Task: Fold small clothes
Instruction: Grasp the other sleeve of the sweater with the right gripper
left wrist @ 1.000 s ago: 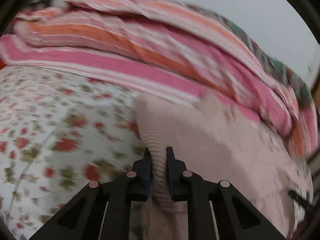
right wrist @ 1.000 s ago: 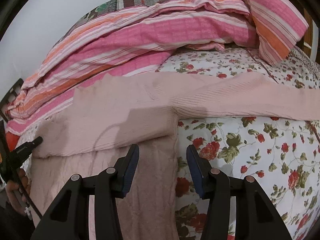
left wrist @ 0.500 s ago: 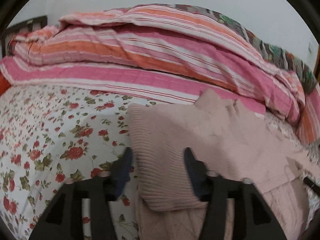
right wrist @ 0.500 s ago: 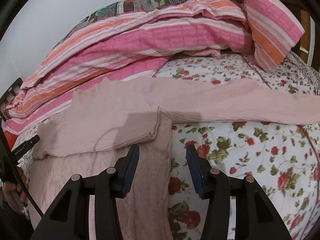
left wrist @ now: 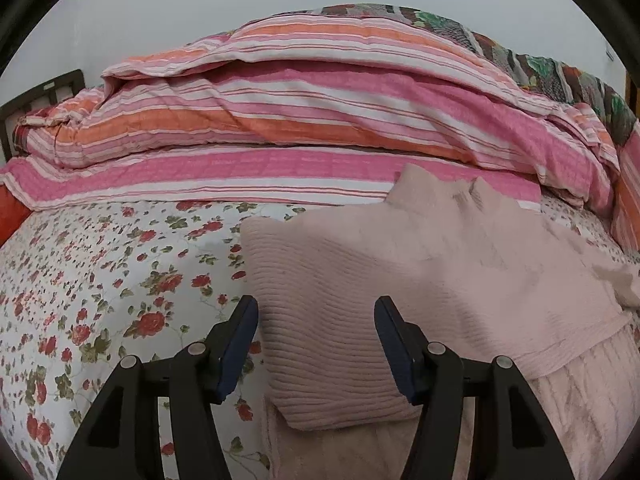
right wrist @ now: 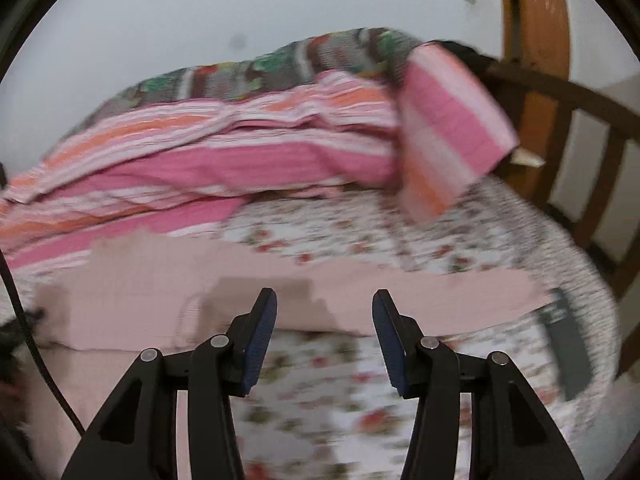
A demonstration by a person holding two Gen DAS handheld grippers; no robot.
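Note:
A pale pink knit sweater [left wrist: 460, 272] lies flat on the flowered bed sheet [left wrist: 100, 280]. One ribbed sleeve [left wrist: 320, 360] is folded across its body. In the left wrist view my left gripper [left wrist: 316, 320] hovers open over that folded sleeve; the pads stand apart from the cloth on both sides. The right wrist view is blurred by motion. There my right gripper [right wrist: 324, 312] is open and empty, raised above the sheet [right wrist: 320, 400]. The sweater [right wrist: 140, 280] and its other sleeve [right wrist: 440, 292], stretched out to the right, lie just beyond the fingertips.
A heap of pink, orange and white striped quilt [left wrist: 280, 120] [right wrist: 240, 160] fills the far side of the bed. A wooden bed frame [right wrist: 536, 40] rises at the right. A dark flat object [right wrist: 568, 340] lies near the bed's right edge. A black cable [right wrist: 24, 320] hangs at the left.
My left gripper let go of the folded sleeve, opened and drew back a little. My right gripper, open throughout, rose and swung right toward the outstretched sleeve.

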